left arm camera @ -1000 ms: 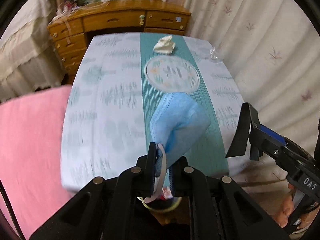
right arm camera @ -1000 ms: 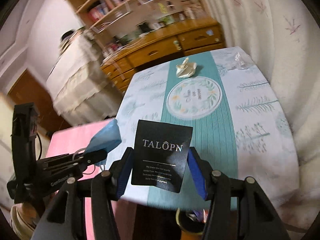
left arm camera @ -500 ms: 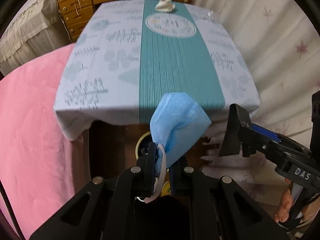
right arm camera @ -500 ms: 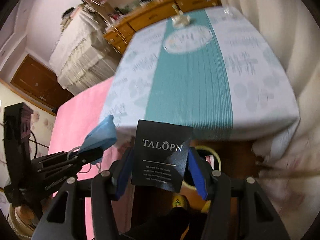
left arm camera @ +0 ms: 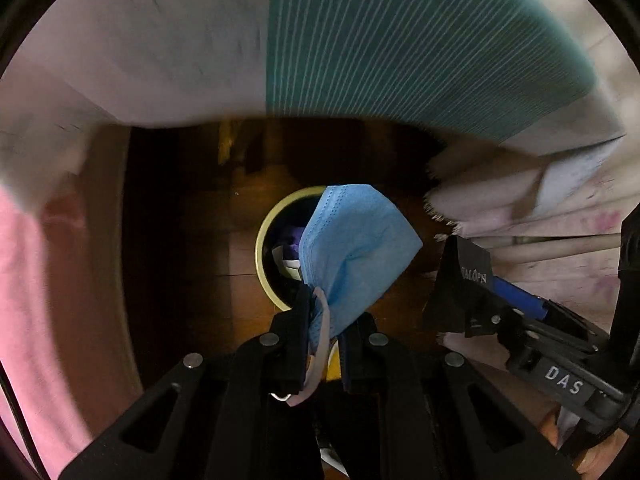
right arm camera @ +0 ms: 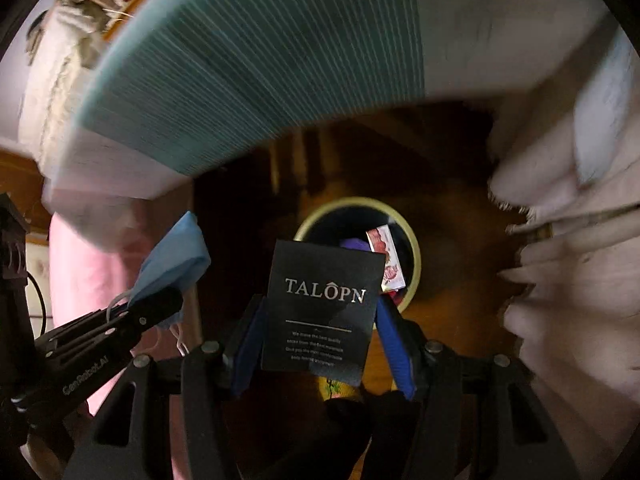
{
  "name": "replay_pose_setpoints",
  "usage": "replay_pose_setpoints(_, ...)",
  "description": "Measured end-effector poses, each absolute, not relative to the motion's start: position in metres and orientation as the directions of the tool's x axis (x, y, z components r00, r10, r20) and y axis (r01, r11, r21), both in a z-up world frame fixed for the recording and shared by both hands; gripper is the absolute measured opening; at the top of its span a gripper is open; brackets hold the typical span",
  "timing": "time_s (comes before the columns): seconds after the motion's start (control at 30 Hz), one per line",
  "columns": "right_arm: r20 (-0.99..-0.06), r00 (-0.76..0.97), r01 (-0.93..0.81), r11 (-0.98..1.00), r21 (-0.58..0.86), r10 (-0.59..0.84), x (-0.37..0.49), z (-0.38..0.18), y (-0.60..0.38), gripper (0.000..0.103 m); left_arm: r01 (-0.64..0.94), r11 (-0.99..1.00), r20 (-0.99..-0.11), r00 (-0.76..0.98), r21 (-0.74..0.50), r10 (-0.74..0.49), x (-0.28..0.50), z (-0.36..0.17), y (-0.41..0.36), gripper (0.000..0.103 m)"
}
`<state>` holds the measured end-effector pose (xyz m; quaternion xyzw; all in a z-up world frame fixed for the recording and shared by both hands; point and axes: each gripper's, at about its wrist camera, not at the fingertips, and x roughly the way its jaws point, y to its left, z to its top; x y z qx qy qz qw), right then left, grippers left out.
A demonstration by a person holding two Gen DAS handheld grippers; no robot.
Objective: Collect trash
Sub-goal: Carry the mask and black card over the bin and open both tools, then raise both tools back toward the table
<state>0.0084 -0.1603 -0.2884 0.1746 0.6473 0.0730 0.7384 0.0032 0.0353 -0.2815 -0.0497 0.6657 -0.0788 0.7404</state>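
My left gripper (left arm camera: pixel 325 312) is shut on a blue face mask (left arm camera: pixel 354 256), which stands up from the jaws over a yellow-rimmed trash bin (left arm camera: pixel 262 256) on the wooden floor. My right gripper (right arm camera: pixel 320 312) is shut on a black TALOPN card (right arm camera: pixel 322 308), held just above the same bin (right arm camera: pixel 414 256). The bin holds a purple item (right arm camera: pixel 354 245) and a red-and-white wrapper (right arm camera: pixel 386 258). The left gripper (right arm camera: pixel 160 304) with the mask (right arm camera: pixel 172 262) shows at the left of the right wrist view. The right gripper with the card (left arm camera: pixel 464 280) shows at the right of the left wrist view.
The table's edge with its white and teal striped cloth (left arm camera: pixel 400 48) hangs above the bin. A pink cover (left arm camera: pixel 24 280) lies to the left. Pale curtain folds (right arm camera: pixel 572 248) hang to the right. The floor (left arm camera: pixel 192 240) under the table is dark wood.
Both grippers have dropped from above the tabletop to below its front edge and now point down at the bin. The mask and the card stay gripped.
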Motion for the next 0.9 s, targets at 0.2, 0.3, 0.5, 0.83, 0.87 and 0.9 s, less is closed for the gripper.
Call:
replay_pose_setpoints(0.2, -0.933, 0.136, 0.187, 0.917, 0.354, 0.332, 0.017, -0.378, -0.158, 0.057, 0.061, 0.979, -0.978, 0.055, -0.197, -0.200, 0.014, -0.370, 0.028, 0.012)
replay_pose_setpoints(0.3, -0.935, 0.136, 0.210, 0.912, 0.351, 0.329, 0.023, -0.412, -0.158, 0.057, 0.054, 0.976, -0.975, 0.052, -0.212, -0.215, 0.019, -0.401, 0.027, 0.023)
replay_pose_setpoints(0.5, -0.929, 0.135, 0.214, 0.905, 0.368, 0.346, 0.034, -0.455, -0.153, 0.062, 0.074, 0.983, -0.982, 0.070, -0.168, -0.173, 0.030, -0.439, 0.028, 0.077)
replay_pose_setpoints(0.83, -0.936, 0.187, 0.173, 0.928, 0.329, 0.297, 0.038, -0.461, -0.148, 0.077, 0.040, 0.995, -0.987, 0.132, -0.090, -0.094, 0.032, -0.441, 0.043, 0.079)
replay_pose_setpoints(0.87, -0.936, 0.193, 0.171, 0.930, 0.327, 0.294, 0.037, -0.458, -0.149, 0.077, 0.033, 0.996, -0.986, 0.140, -0.088, -0.092, 0.032, -0.437, 0.044, 0.079)
replay_pose_setpoints(0.9, -0.936, 0.196, 0.169, 0.931, 0.325, 0.291, 0.036, -0.455, -0.150, 0.077, 0.028, 0.996, -0.985, 0.145, -0.089, -0.092, 0.032, -0.433, 0.045, 0.079)
